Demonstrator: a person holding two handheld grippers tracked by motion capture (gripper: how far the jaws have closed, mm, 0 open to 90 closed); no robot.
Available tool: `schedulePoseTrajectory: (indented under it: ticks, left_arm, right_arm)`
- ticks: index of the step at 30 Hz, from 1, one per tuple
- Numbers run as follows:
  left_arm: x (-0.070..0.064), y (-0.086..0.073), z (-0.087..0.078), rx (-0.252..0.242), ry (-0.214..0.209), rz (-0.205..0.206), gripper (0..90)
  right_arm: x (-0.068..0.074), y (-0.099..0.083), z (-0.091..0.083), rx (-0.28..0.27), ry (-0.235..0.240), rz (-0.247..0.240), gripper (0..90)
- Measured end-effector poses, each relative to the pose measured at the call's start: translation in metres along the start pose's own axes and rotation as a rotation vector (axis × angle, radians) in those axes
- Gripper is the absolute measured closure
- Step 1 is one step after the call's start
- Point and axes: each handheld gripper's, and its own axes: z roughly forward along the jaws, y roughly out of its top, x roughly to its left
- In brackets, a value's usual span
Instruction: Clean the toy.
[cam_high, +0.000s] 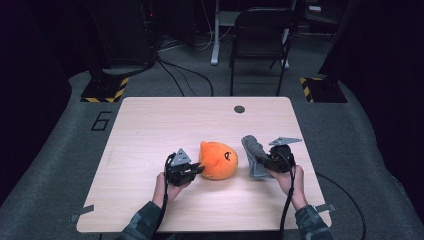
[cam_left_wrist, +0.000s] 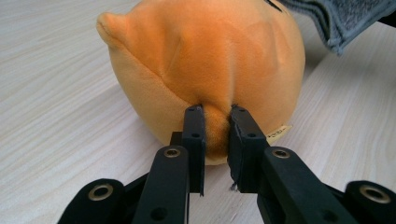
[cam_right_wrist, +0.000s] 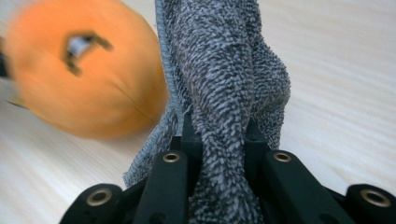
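We have the orange plush toy (cam_high: 218, 160) lying at the centre of the high view, slightly below the middle of the wooden table (cam_high: 150, 130), and we steady it with the left gripper (cam_high: 198, 170), whose jaws are pinched onto a small fold of its fabric at the lower middle of the left gripper view, likely so it will not roll. The right gripper (cam_high: 260, 161), right of centre in the high view, is clamped on a bunched ridge of the grey towel (cam_high: 254, 155); the cloth rises between its jaws and drapes to both sides. We judge the towel is held up this way to bring it over the toy, which sits just left of it.
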Motion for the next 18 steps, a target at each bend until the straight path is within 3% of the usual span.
schedulePoseTrajectory:
  ticks: [6, 10, 18]
  left_arm:
    - [-0.003, 0.002, 0.0, -0.011, -0.001, -0.001, 78.7]
    - [-0.003, 0.004, 0.0, -0.014, -0.005, 0.006, 78.8]
    - [-0.005, 0.007, 0.0, -0.023, -0.001, 0.021, 78.8]
  right_arm:
    - [0.02, 0.025, -0.007, -0.066, 0.067, -0.026, 76.4]
    - [0.042, 0.039, 0.002, -0.063, 0.12, -0.063, 76.1]
    - [0.083, 0.067, 0.02, -0.072, 0.178, -0.127, 75.2]
